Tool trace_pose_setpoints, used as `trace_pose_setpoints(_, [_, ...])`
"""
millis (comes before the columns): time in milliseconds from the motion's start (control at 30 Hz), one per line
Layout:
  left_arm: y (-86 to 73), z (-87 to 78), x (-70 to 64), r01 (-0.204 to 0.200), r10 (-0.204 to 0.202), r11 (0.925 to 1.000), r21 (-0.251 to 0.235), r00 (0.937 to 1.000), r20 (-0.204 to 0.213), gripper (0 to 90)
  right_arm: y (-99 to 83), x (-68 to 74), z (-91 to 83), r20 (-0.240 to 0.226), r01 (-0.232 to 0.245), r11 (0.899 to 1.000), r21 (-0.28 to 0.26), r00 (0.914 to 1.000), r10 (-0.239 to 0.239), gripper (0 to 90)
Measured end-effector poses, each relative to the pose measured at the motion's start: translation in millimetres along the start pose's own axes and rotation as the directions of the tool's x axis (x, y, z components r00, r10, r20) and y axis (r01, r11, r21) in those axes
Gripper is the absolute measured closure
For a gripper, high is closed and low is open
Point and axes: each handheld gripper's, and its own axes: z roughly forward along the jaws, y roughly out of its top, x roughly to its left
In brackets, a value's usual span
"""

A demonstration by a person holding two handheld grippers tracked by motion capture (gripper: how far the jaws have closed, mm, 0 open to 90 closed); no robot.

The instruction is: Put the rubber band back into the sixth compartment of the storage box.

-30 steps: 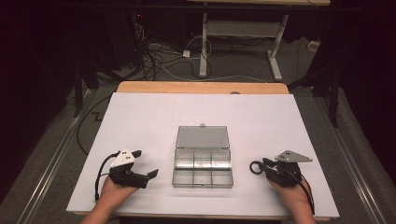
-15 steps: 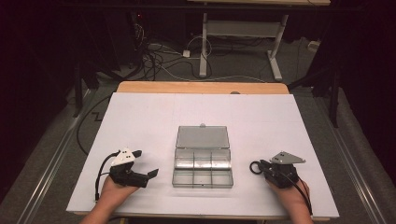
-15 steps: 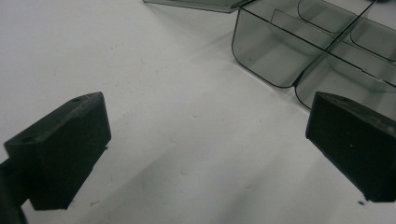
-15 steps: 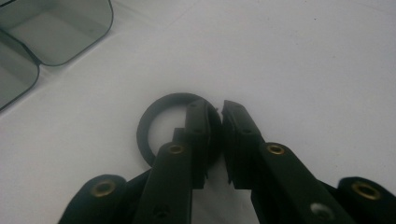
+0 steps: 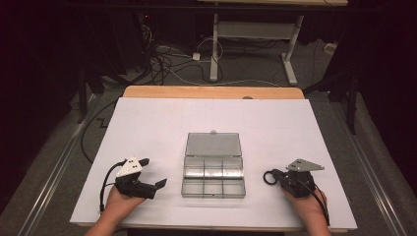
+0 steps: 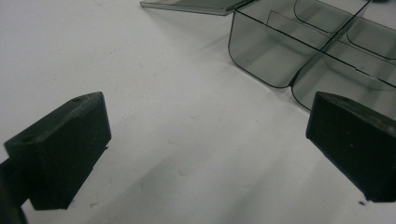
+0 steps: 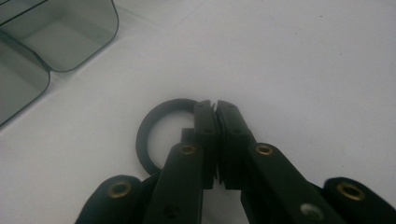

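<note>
Black ring (image 7: 154, 135) sits pinched in the right gripper (image 7: 215, 108), low on the right side of the white surface (image 5: 147, 128), just off the near right corner of the clear organizer box (image 5: 214, 172). In the right gripper view the jaws are pressed together on the ring's rim, with most of the loop sticking out to one side and lying at or just above the sheet; I cannot tell whether it touches. From the high view the ring (image 5: 270, 177) shows as a small dark loop at the tip of the right gripper (image 5: 282, 178), between that gripper and the box, close to the box but apart from it.

Over on the other side, the left gripper (image 5: 152, 173) rests low near the front edge, jaws spread wide and holding nothing. In the left gripper view its two black pads (image 6: 65, 149) stand far apart with bare white sheet between them, and the box's near compartments (image 6: 275, 56) lie just ahead, toward the right pad.

The box lies in the middle of the surface with its lid (image 5: 213, 144) thrown open flat on the far side. Its compartments are divided in two rows, and those seen look empty. Both hands (image 5: 120, 204) come in from the bottom edge, one behind each gripper, well apart with the box between them.
</note>
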Motion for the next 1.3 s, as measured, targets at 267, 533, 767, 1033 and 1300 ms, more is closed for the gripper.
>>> trace_pose_setpoints(267, [0.8,1.0,3.0,0.019,-0.019,0.9998,0.012,0.9997,0.017,0.0,-1.5,-0.4,-3.8,0.002,-0.005,0.999,-0.039,1.0,0.005,89.6])
trace_pose_setpoints(533, [0.3,0.3,0.8,0.003,-0.003,1.0,0.002,0.9999,0.012,0.0,-2.7,-6.0,-8.3,-0.033,-0.047,0.996,-0.082,0.9985,0.044,89.6])
trace_pose_setpoints(767, [0.6,1.1,0.5,0.003,-0.003,1.0,0.008,1.0,0.007,0.0,1.4,-4.0,-12.9,-0.039,-0.042,0.995,-0.095,0.9985,0.038,89.6])
trace_pose_setpoints(1033, [0.2,0.6,-0.1,-0.008,0.008,1.0,0.002,0.9999,0.014,0.0,6.0,4.2,-13.2,-0.042,-0.026,0.994,-0.106,0.9989,0.022,89.6])
trace_pose_setpoints(1300, [0.3,0.7,-0.7,-0.016,0.016,0.9999,0.004,0.9998,0.014,0.0,11.9,13.1,-9.9,-0.063,-0.017,0.993,-0.113,0.998,0.01,89.6])
